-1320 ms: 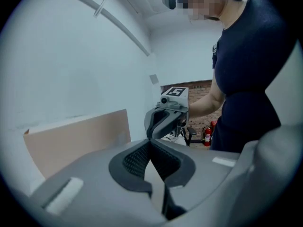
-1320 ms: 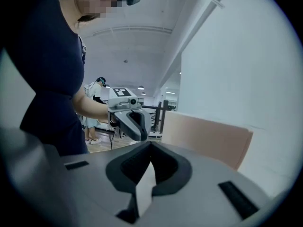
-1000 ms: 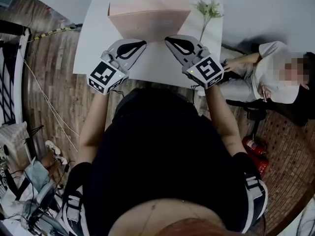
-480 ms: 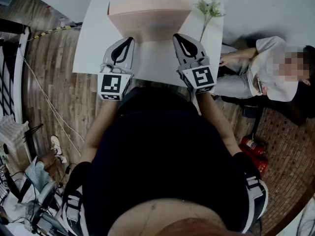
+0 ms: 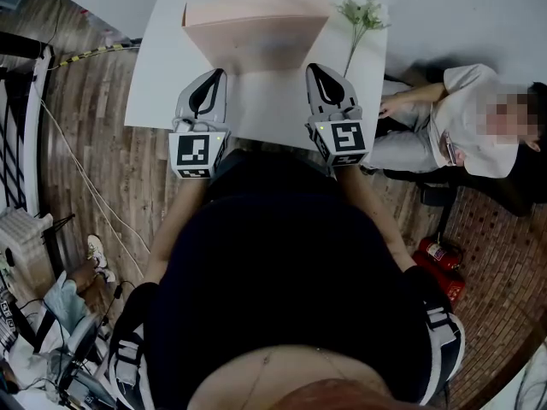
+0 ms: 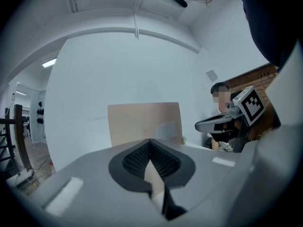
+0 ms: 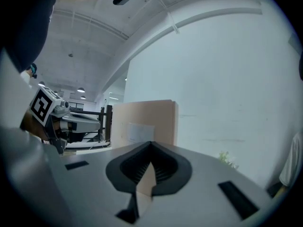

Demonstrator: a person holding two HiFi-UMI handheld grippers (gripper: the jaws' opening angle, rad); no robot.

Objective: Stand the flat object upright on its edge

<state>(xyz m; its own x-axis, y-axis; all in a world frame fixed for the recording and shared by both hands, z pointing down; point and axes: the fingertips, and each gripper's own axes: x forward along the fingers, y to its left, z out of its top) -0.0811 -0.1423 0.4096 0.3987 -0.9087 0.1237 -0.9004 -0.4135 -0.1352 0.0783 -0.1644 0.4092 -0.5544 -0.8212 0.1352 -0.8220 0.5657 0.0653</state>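
Note:
A pale pink flat board (image 5: 255, 34) stands upright on its edge at the far middle of the white table (image 5: 265, 109). It faces both gripper cameras as a tall rectangle, board (image 6: 142, 122) and board (image 7: 147, 119), with a pale label on its face. My left gripper (image 5: 219, 73) sits over the near part of the table, below the board's left end, shut and empty. My right gripper (image 5: 313, 67) mirrors it below the board's right end, also shut with nothing in it. Neither touches the board. Left gripper (image 6: 150, 141) and right gripper (image 7: 151, 144) show their pads pressed together.
A sprig of white flowers (image 5: 362, 14) lies at the table's far right corner. A person (image 5: 461, 118) sits on the floor right of the table, beside a red fire extinguisher (image 5: 440, 259). Wooden floor and cables lie to the left.
Both grippers swung from pointing inward at the board to pointing straight ahead, and drew back a little toward the near table edge. The board stays standing.

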